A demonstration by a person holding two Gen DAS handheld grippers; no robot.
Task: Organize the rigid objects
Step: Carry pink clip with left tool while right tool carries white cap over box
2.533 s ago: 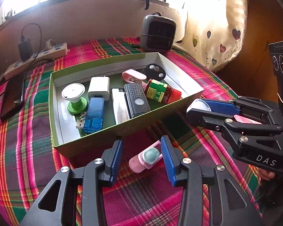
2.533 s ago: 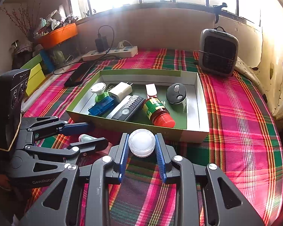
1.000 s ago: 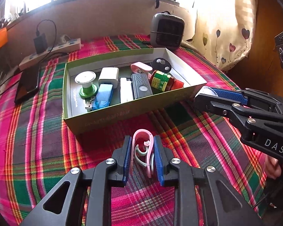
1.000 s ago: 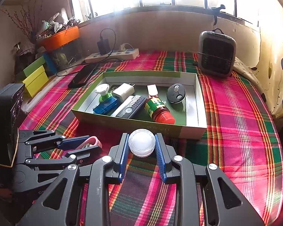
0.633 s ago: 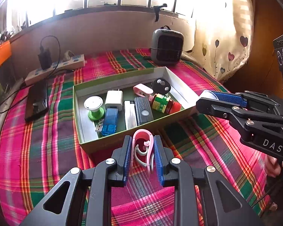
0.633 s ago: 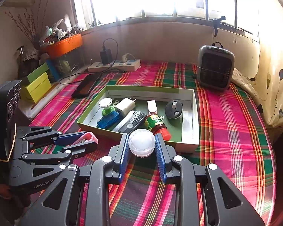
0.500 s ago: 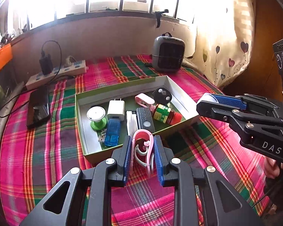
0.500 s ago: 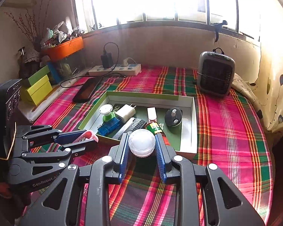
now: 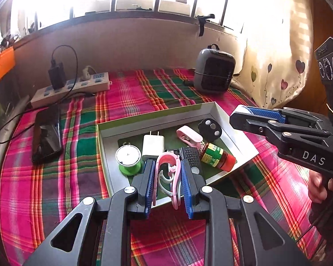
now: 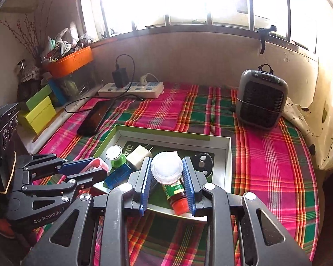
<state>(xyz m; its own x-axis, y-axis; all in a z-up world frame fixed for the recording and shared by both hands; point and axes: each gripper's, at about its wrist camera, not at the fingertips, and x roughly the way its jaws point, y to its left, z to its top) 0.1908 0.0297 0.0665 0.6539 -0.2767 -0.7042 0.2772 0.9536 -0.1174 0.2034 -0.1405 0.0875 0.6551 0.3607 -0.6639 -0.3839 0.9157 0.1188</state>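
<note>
**Asker:** While both hands are up, what does each gripper carry?

**Describer:** From its own camera, the left gripper [image 9: 167, 182] is clenched on a pink clip [image 9: 168, 173], pinched upright between the blue pads. The right gripper [image 10: 167, 182] grips a round translucent-white lid or jar top [image 10: 166, 168] by its sides.

**Asker:** Where do they sit against the box?

**Describer:** Both hang above the near edge of the green tray [image 9: 230, 130], which rests on a plaid cloth [image 9: 131, 90]. Inside lie a white charger [image 9: 153, 144], a green-based spool [image 9: 128, 158], a second pink clip [image 9: 188, 135], a black key fob [image 9: 209, 126] and a red-capped bottle [image 9: 218, 157].

**Asker:** Why hold them so high?

**Describer:** Probably to clear the tray wall before dropping each piece among the others.
</note>
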